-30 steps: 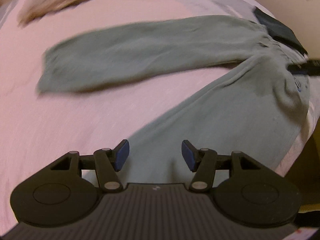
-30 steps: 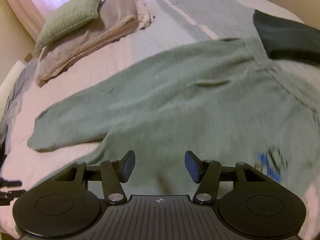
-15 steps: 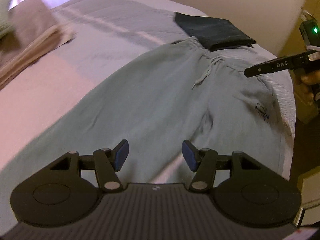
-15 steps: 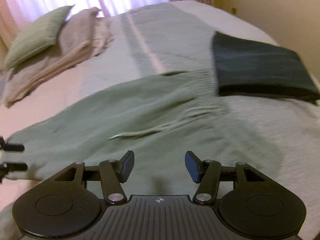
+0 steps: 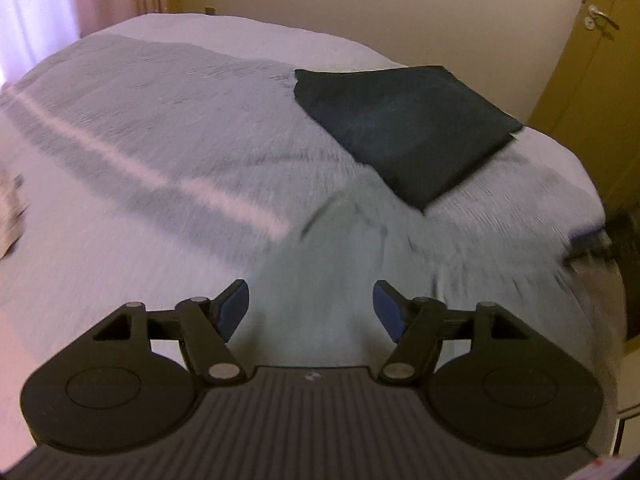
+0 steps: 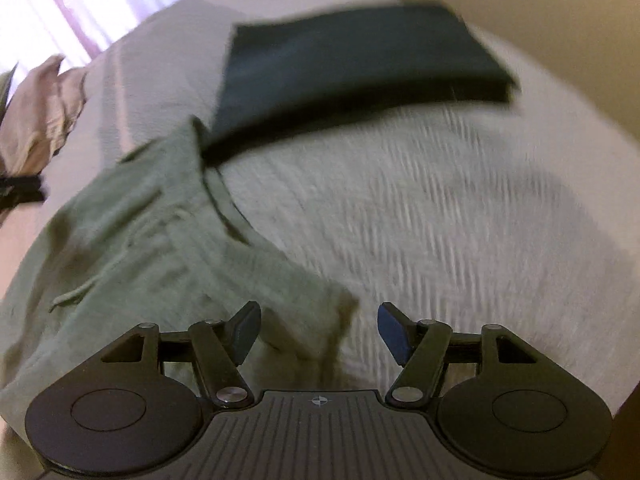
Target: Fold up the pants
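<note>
The sage-green sweatpants (image 6: 152, 248) lie flat on the bed, waistband end toward the dark folded cloth. In the right wrist view the waistband corner (image 6: 332, 300) sits between the fingers of my right gripper (image 6: 318, 330), which is open just above it. My left gripper (image 5: 310, 310) is also open, hovering over the upper part of the pants (image 5: 316, 264) near the waistband. Both views are blurred by motion. The legs of the pants are out of view.
A folded dark cloth (image 5: 404, 128) lies on the grey bedspread (image 5: 160, 112) just beyond the waistband, touching it. Beige pillows (image 6: 40, 112) sit at the far left. The bed's edge (image 5: 600, 216) and a door (image 5: 600, 40) are at the right.
Both grippers have swept from the trouser legs along the pants to the waistband end. The folded dark cloth now fills more of each view. Both stay open.
</note>
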`<state>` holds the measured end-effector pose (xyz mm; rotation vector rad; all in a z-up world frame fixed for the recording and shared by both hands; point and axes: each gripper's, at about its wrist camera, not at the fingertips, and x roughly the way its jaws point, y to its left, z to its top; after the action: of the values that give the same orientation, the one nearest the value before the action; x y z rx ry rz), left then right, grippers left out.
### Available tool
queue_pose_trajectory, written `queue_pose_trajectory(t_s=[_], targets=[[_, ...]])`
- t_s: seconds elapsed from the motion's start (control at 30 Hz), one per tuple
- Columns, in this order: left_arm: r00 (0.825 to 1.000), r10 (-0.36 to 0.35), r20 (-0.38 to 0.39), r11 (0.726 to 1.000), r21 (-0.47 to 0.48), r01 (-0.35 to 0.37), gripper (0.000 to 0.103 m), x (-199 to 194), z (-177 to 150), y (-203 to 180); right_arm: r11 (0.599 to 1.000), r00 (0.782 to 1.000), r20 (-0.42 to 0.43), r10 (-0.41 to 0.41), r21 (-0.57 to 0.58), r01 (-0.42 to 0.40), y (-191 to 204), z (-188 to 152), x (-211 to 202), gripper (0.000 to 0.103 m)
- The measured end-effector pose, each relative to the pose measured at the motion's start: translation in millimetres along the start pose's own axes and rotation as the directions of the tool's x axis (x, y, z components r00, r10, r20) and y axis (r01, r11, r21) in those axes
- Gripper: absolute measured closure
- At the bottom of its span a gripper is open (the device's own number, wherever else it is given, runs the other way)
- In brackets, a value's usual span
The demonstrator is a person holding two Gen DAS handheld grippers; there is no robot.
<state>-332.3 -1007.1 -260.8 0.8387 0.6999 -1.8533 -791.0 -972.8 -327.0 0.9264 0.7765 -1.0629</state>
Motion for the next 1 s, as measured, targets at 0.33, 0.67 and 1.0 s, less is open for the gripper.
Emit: queue_pose_trajectory(t_s=[0.33,0.67,1.0], targets=[[0.976,-0.123,-0.182,0.988,0.074,0.138,0.040,123,55,7,0.947,0.972,0.031,0.234,0.220,-0.234,-25,-11,22,0.043],[0.983,-0.010,-0.182,0.998,0.053,0.020,0.068,74,22,29,0.967,0.990,0.026,0.142,0.209,-0.144,-16,-11,17,0.056],[0.958,0.205,-0.199,0.978,0.002,-0.209,0.052,-168,-143,127,0.995,0.988,0.127,-0.084,-0.036,0.089,93,-91,-53,0.049]])
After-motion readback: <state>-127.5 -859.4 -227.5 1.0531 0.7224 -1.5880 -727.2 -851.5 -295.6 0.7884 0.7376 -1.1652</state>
